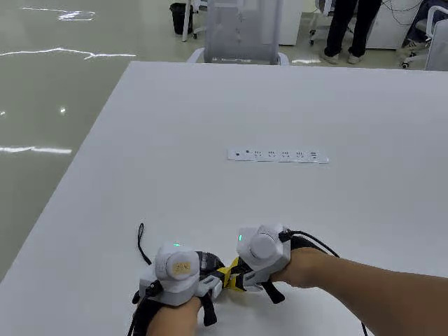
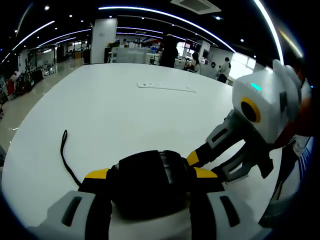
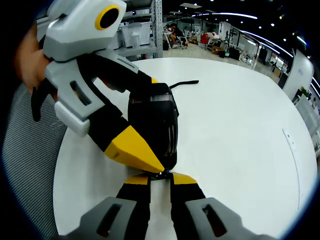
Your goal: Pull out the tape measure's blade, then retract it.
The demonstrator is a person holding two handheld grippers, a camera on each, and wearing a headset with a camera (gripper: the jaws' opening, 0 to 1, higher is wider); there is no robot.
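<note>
L gripper point(image 2: 151, 174) jaws are clamping the tape measure point(image 3: 152, 117) at the bench's point(image 1: 280, 105) near edge, R gripper point(image 3: 161, 180) jaws are pinching shut at its mouth, prob. on the blade tip point(image 3: 161, 174), pull axis running L-R.

The tape measure point(image 1: 208, 264) sat on the surface point(image 1: 210, 112) near its front edge, between the jaws of the left claw point(image 2: 151, 173), which reached in from the left. The right claw point(image 3: 161, 176) came in from the right, facing the left one — its jaw tips pinched together right at the tape measure's case. A strap point(image 1: 142, 241) trailed from the case leftward and away across the surface. Well beyond both, towards the middle of the surface, lay a power strip point(image 1: 278, 155), set crosswise. Behind the far edge stood a chair point(image 1: 241, 31), and further right, on the floor, a person point(image 1: 348, 28).
</note>
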